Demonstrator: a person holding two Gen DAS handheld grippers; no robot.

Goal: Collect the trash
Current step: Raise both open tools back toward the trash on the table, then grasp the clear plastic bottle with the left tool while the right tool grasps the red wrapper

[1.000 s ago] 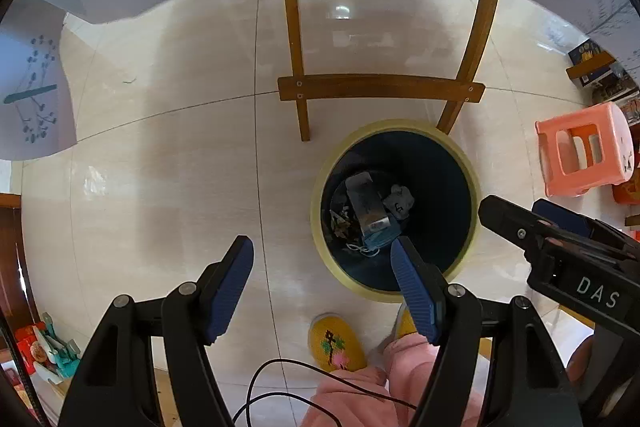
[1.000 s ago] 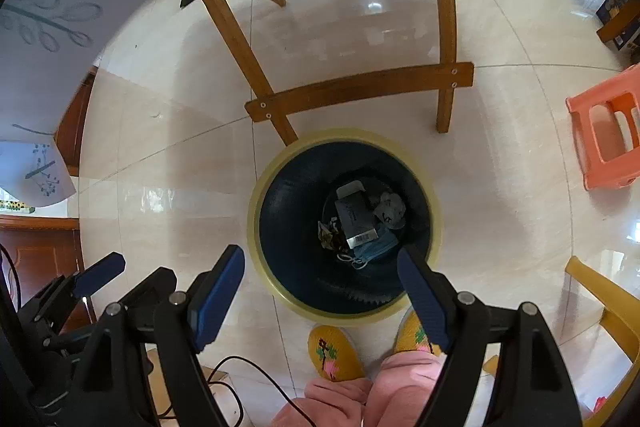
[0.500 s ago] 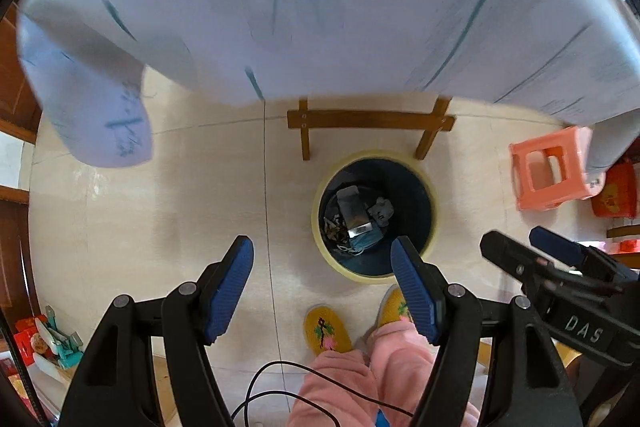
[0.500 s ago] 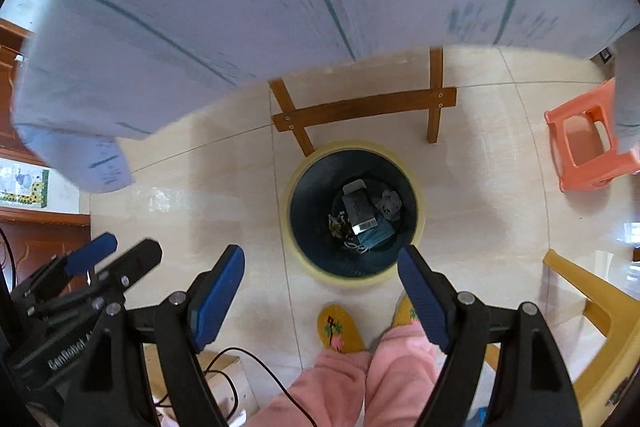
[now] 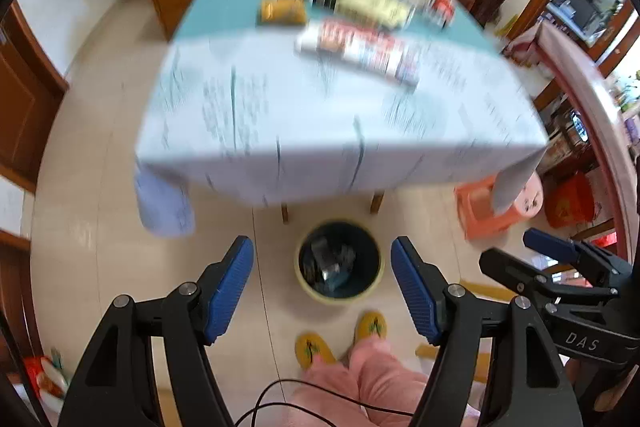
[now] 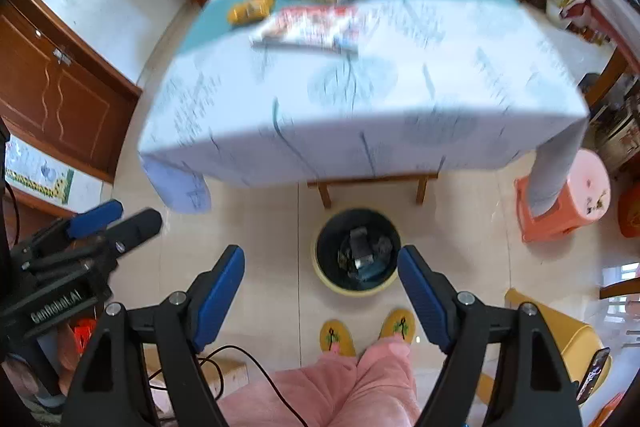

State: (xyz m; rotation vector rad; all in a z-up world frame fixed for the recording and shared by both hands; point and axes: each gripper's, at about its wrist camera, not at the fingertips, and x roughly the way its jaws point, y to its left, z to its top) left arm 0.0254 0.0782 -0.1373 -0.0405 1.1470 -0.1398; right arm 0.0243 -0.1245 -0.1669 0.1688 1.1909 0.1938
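Trash already lies in the bin (image 5: 339,264) on the floor below the table (image 5: 280,115), which has come into view as I lifted my left gripper (image 5: 322,281) and right gripper (image 6: 321,289), both empty and spread; next pickup waits up on the tabletop, I judge.

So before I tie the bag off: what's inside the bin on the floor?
The bin holds a small heap: a grey box-like piece on top, something blue beside it, and crumpled scraps. Anything beneath that heap is covered, and the blur hides finer detail.
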